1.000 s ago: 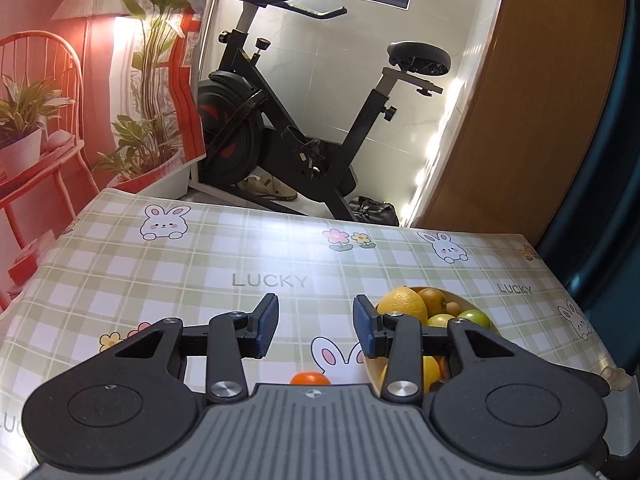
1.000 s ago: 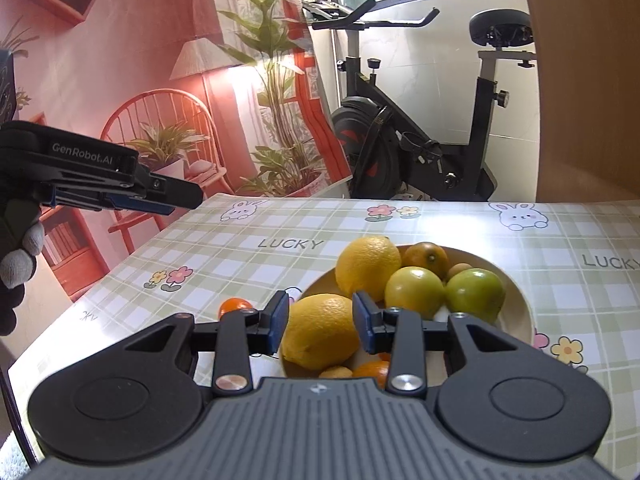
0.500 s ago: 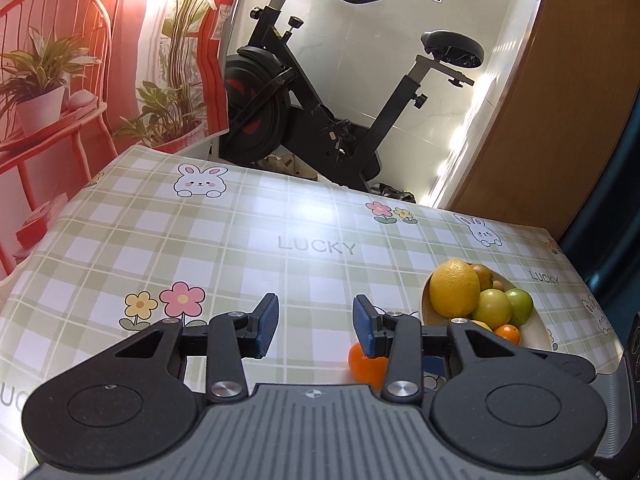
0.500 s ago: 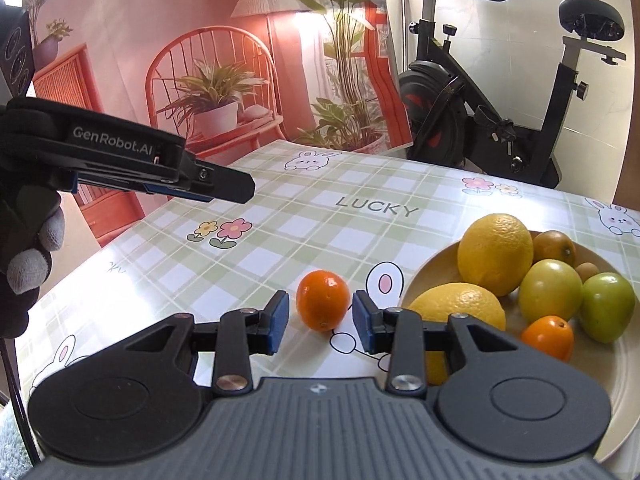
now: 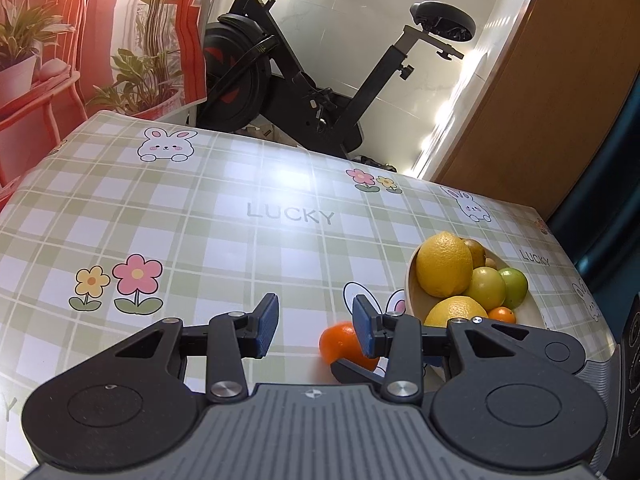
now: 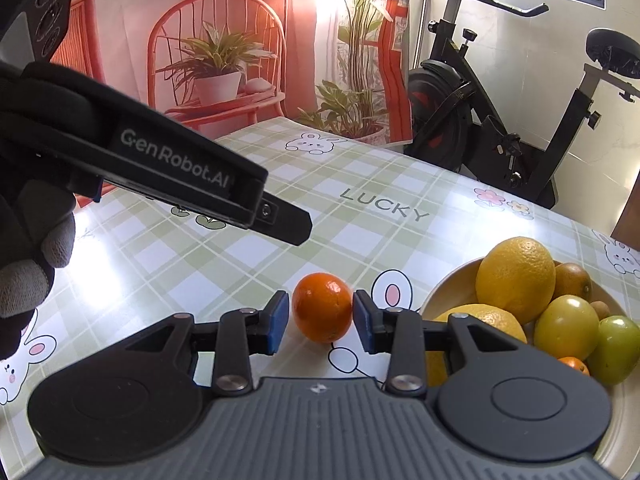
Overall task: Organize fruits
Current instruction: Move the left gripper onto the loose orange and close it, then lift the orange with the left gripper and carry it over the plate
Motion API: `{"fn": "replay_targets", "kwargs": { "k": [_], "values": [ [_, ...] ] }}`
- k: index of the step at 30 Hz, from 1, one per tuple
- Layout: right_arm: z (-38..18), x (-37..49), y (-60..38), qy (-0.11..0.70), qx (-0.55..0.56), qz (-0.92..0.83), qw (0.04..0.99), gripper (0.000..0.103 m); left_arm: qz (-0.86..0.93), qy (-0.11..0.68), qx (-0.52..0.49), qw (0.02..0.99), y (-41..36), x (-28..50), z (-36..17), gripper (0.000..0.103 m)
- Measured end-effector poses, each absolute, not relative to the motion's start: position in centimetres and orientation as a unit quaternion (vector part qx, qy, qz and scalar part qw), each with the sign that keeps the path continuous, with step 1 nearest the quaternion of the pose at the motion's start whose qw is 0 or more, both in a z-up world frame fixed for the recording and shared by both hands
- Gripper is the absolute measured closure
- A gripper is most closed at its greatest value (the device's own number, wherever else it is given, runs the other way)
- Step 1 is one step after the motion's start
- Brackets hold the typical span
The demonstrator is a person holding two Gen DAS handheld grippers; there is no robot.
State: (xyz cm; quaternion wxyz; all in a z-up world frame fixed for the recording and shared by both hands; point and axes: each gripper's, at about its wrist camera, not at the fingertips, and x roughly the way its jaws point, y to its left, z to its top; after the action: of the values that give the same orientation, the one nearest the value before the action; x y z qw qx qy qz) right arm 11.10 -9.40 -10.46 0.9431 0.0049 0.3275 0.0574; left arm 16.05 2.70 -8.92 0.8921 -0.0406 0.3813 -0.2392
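The right claw [image 6: 320, 322] stands low over the table [image 6: 248, 264], and the small orange [image 6: 323, 307] lies on the table between its two blue pads. The right pad seems to touch the fruit, the left pad shows a thin gap, so the claw is not clenched on it. The left claw [image 5: 316, 325] is released with nothing between its pads; the same orange sits just beside its right pad. Farther right, the bowl [image 6: 444, 292] holds lemons and green fruits.

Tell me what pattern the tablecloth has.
The tablecloth is a pale green and white check with cartoon bunnies, flowers and the word LUCKY; clearest in the left wrist view.
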Motion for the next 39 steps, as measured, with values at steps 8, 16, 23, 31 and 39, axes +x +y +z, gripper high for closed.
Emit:
{"fn": "replay_targets", "kwargs": {
  "k": [8,16,23,31,39],
  "values": [
    [-10.9,11.7,-9.0,0.327,-0.001,0.067,0.943,0.064,-0.244,0.399,-0.052,0.882,3.0,16.2,-9.7,0.060],
    [-11.1,11.4,-9.2,0.330,0.024,0.082,0.940,0.064,-0.247,0.416,-0.059,0.873,3.0,16.0,-10.7,0.060],
    [-11.3,11.2,-9.4,0.335,0.044,0.086,0.937,0.064,-0.252,0.422,-0.061,0.869,2.7,15.5,-11.4,0.060],
    [-11.6,10.9,-9.7,0.340,0.071,0.089,0.933,0.064,-0.247,0.412,-0.074,0.874,2.8,14.7,-11.7,0.064],
    [-11.2,10.0,-10.0,0.333,0.090,0.089,0.935,0.064,-0.245,0.397,-0.067,0.882,2.5,13.4,-10.9,0.064]
  ]
}}
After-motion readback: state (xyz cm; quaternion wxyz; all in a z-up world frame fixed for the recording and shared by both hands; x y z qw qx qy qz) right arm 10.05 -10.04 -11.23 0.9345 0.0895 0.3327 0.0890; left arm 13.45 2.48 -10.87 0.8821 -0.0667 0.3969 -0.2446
